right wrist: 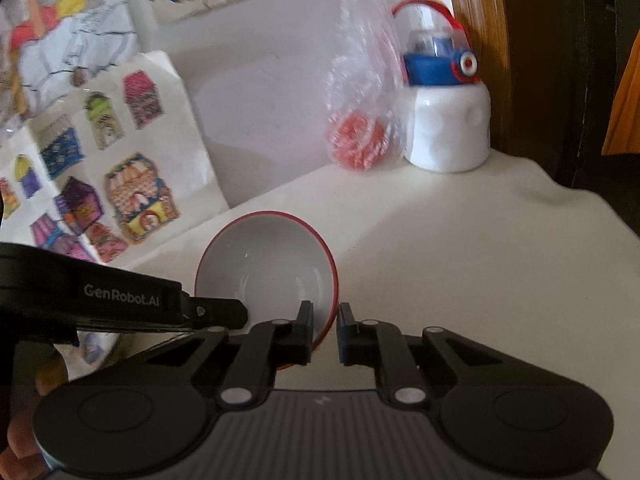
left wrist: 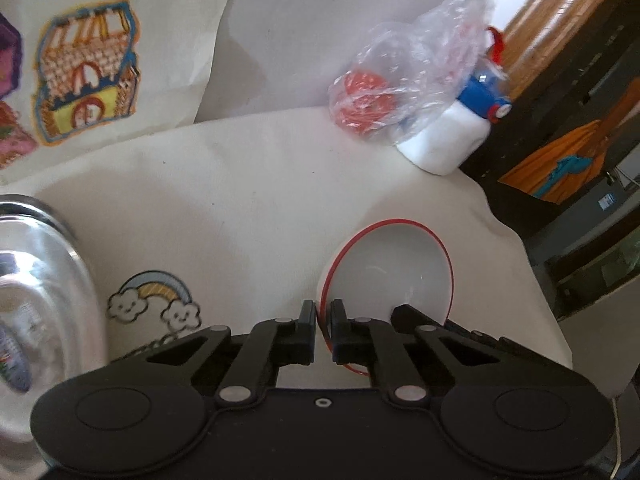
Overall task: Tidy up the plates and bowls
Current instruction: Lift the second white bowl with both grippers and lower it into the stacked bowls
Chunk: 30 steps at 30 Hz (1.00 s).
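Note:
A white bowl with a red rim point(left wrist: 390, 264) rests on the white table cloth point(left wrist: 248, 208). My left gripper point(left wrist: 322, 330) is shut on the bowl's left rim, the rim pinched between its fingers. In the right wrist view the same bowl point(right wrist: 266, 268) sits just ahead. My right gripper point(right wrist: 325, 332) straddles the bowl's right rim with a narrow gap between the jaws. The left gripper point(right wrist: 216, 314) enters that view from the left at the bowl's edge. A shiny steel plate point(left wrist: 36, 288) lies at the far left.
A clear plastic bag with a red object point(left wrist: 370, 104) and a white bottle with a blue cap point(left wrist: 452, 132) stand at the back right by the wall. Colourful house pictures point(left wrist: 88, 68) lean at the back left. The table edge point(left wrist: 516, 232) drops off at the right.

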Each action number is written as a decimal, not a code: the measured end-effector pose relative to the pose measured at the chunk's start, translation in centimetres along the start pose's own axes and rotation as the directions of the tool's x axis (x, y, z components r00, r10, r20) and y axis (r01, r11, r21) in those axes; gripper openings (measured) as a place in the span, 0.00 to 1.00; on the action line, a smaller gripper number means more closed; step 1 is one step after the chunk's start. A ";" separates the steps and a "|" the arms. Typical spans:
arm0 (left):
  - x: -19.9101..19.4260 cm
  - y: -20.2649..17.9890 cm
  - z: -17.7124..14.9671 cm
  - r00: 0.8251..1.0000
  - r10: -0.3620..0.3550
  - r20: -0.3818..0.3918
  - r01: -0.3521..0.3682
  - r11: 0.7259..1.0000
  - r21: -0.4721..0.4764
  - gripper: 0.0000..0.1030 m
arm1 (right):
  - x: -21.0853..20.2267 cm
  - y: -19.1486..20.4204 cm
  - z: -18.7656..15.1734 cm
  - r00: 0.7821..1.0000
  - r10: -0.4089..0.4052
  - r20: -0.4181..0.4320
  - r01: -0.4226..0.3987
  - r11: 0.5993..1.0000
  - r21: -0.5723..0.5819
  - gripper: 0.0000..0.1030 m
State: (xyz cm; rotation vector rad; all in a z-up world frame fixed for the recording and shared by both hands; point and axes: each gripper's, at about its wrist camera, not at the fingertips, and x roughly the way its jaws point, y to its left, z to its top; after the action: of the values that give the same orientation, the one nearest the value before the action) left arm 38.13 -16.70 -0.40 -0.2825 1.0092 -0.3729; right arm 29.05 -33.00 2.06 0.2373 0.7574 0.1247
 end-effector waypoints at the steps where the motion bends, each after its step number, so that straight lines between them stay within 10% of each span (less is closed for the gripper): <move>1: -0.9 -0.2 -0.3 1.000 -0.003 0.007 0.003 1.000 0.008 0.07 | -0.8 0.4 0.0 1.000 0.003 0.006 -0.003 1.000 -0.005 0.13; 17: -17.1 0.6 -5.8 0.993 0.020 0.117 -0.033 0.993 0.111 0.07 | -11.8 9.8 -1.9 0.993 0.112 0.034 -0.108 0.988 -0.114 0.12; 30: -22.5 6.0 -10.8 0.994 0.073 0.084 -0.081 0.991 0.103 0.09 | -12.9 15.2 -5.5 0.977 0.189 -0.093 -0.204 0.960 -0.192 0.12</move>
State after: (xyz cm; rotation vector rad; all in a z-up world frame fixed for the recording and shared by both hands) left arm 19.13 -2.31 9.01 -0.1607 0.9160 -0.3410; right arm 15.49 -19.98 10.68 0.1157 0.7881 0.3990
